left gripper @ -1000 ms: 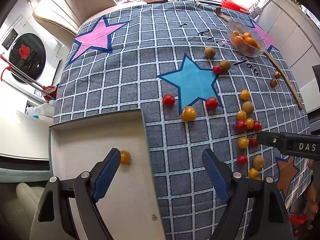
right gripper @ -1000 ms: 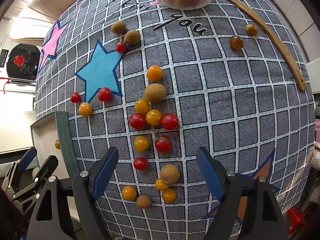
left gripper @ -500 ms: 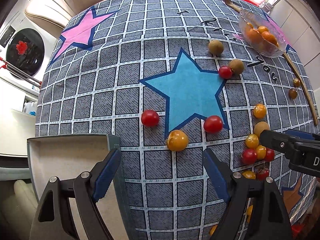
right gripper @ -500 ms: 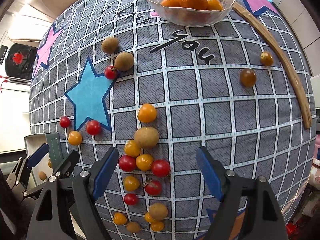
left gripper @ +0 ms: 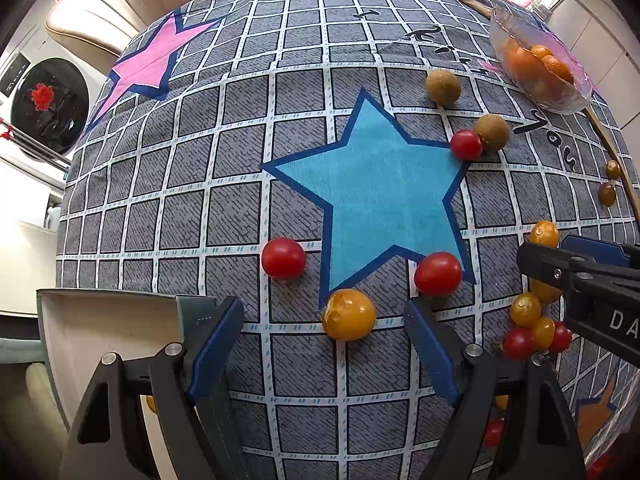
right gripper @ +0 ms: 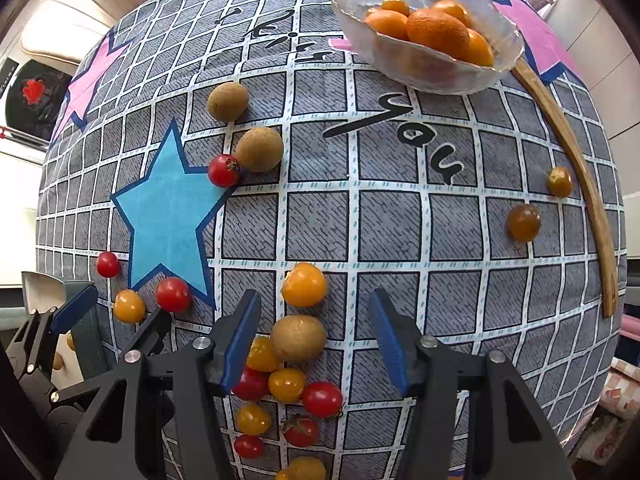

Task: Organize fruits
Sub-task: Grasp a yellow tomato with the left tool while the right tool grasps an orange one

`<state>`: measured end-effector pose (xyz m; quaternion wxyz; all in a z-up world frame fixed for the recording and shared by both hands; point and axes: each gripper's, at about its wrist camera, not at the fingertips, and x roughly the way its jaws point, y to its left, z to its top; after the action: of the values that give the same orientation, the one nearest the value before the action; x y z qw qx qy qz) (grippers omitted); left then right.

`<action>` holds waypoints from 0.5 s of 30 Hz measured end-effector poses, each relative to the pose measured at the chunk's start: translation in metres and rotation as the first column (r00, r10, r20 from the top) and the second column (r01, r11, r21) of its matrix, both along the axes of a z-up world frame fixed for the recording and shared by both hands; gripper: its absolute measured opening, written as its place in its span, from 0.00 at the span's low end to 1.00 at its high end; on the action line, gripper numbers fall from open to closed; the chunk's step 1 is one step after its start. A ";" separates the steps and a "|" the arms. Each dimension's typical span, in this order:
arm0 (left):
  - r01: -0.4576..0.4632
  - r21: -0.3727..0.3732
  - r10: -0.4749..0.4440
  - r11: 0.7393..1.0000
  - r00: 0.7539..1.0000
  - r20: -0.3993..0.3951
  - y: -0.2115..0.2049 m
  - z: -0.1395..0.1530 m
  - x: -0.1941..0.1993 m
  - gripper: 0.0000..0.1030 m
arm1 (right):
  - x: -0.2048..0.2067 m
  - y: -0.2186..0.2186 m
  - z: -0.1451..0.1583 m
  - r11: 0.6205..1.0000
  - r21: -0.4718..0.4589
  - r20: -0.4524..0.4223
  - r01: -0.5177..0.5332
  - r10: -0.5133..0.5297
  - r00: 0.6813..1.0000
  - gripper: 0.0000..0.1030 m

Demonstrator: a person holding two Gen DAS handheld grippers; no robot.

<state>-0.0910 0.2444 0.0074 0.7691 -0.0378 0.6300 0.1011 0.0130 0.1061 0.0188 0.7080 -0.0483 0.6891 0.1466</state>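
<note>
At your far left sits the white box, its green-edged wall just behind your left gripper, whose blue-padded fingers stand wide apart and hold nothing. Between those fingers, a little ahead of the tips, lies a yellow cherry tomato on the grey checked tablecloth; a red cherry tomato sits to its left and another red tomato to its right, at the lower points of the blue star. Further right, your right gripper is also spread wide and empty. Its left finger overlaps the cluster of yellow and red tomatoes, and a brown longan lies between the fingers, nearer the left one, with an orange-yellow tomato just beyond it. Up and to the right, the glass bowl holds mandarins. Two brownish fruits rest near the curved wooden strip at the right edge.
</note>
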 end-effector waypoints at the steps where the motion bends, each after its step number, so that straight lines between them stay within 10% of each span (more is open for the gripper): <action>1: -0.001 -0.011 0.001 1.000 1.000 0.006 0.000 0.001 0.000 0.73 | 0.001 0.007 0.001 1.000 -0.007 0.004 -0.003 0.003 1.000 0.47; 8: -0.022 -0.058 0.023 0.998 1.000 0.007 0.001 0.005 0.000 0.24 | 0.004 0.013 0.002 1.000 -0.001 0.000 0.004 -0.004 1.000 0.22; 15: -0.040 -0.126 0.046 0.991 0.998 0.050 0.012 0.024 -0.015 0.24 | -0.003 -0.015 0.011 0.995 0.094 0.000 0.031 -0.031 1.000 0.22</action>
<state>-0.1056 0.2561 0.0317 0.7793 -0.1022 0.6134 0.0769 0.0104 0.0912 0.0297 0.7123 -0.0043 0.6814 0.1678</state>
